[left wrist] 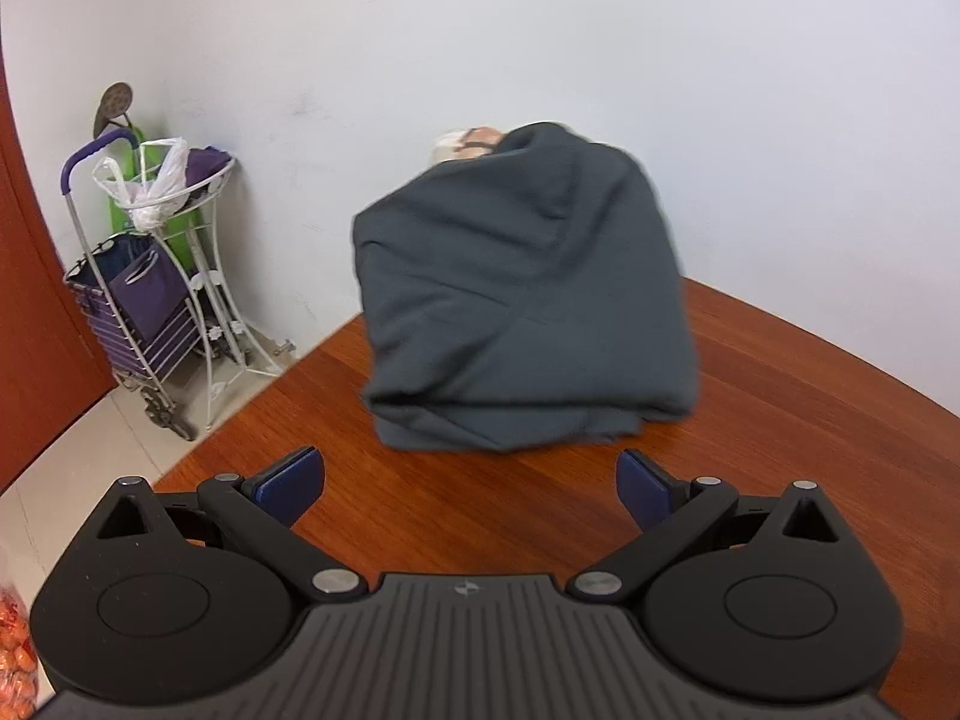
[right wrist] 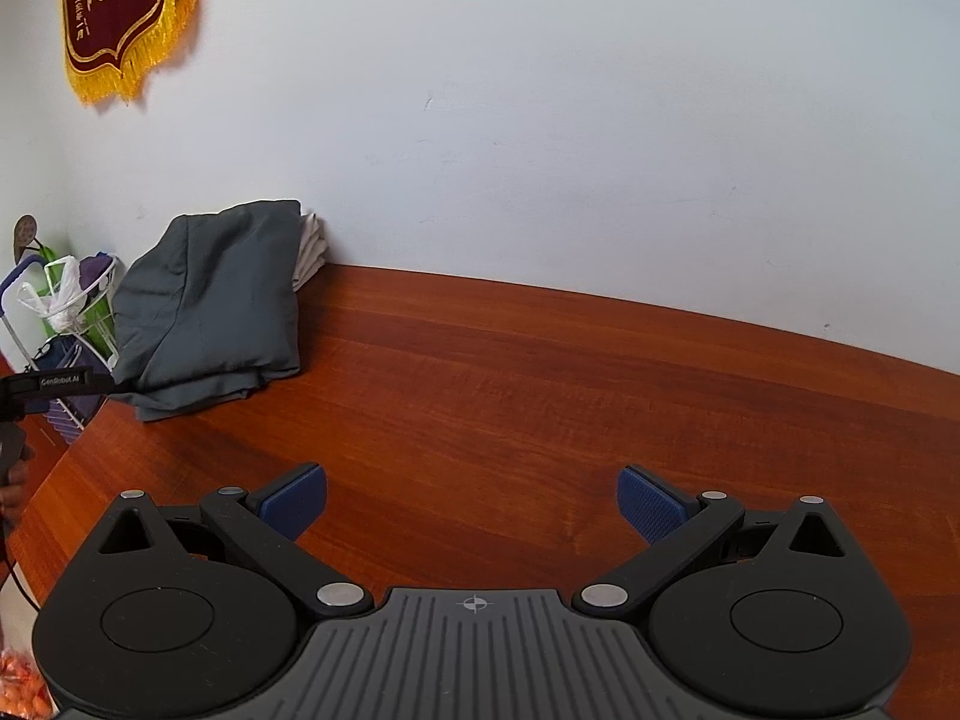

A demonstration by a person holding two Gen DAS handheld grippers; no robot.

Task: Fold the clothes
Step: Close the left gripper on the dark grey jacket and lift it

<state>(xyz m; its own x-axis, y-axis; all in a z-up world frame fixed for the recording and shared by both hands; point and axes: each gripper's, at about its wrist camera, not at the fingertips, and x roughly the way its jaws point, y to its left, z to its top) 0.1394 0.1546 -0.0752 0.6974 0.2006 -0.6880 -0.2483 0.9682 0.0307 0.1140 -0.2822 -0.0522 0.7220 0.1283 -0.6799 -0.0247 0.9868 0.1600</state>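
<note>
A folded dark grey garment (left wrist: 522,300) drapes over a pile of clothes at the far left corner of the wooden table (left wrist: 750,450), against the wall. In the right wrist view the same grey garment (right wrist: 210,306) leans on a beige folded cloth (right wrist: 309,249) behind it. My left gripper (left wrist: 471,489) hovers just in front of the pile, open and holding nothing. My right gripper (right wrist: 471,501) stands open over bare table (right wrist: 540,390), well to the right of the pile. The left gripper's body (right wrist: 54,384) and a hand (right wrist: 12,480) show at the right wrist view's left edge.
Beyond the table's left edge stand a purple shopping trolley (left wrist: 129,312) and a white wire stand (left wrist: 198,228) with plastic bags on the tiled floor. A red door (left wrist: 24,300) is at the left. A red and gold banner (right wrist: 120,12) hangs on the white wall.
</note>
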